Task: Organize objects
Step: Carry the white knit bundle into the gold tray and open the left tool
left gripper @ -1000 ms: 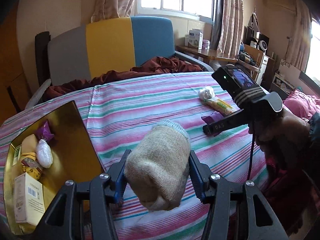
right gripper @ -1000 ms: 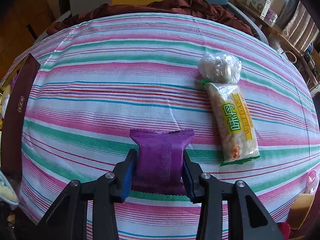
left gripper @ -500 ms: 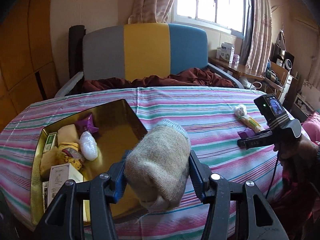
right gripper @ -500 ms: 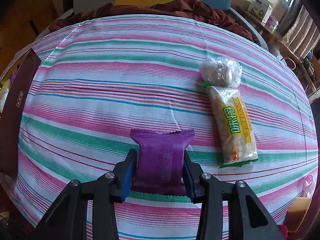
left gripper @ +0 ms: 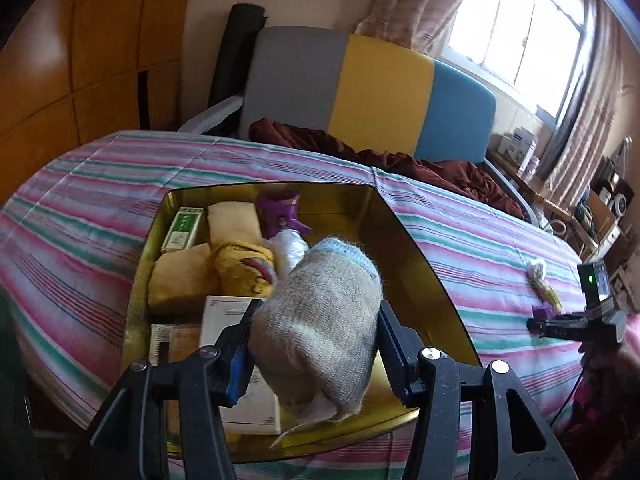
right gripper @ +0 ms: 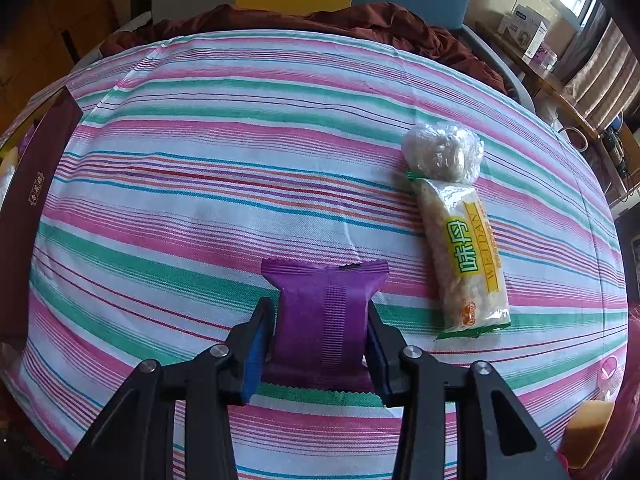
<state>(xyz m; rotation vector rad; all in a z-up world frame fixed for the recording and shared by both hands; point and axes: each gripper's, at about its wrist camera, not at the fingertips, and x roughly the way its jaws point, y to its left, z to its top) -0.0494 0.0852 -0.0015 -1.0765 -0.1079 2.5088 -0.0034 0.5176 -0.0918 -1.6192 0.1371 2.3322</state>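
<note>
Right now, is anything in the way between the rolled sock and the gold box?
Nothing visible blocks it. The left gripper holds the rolled sock right over the open gold box, whose right half looks bare; the boxes and cloths sit on its left side.

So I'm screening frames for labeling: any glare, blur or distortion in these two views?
Left wrist view: window blown out, tin reflective, fisheye bending the walls, sock roll sharp. Right wrist view: evenly lit, striped cloth bulging from fisheye, purple packet crisp, corners dark.
</note>
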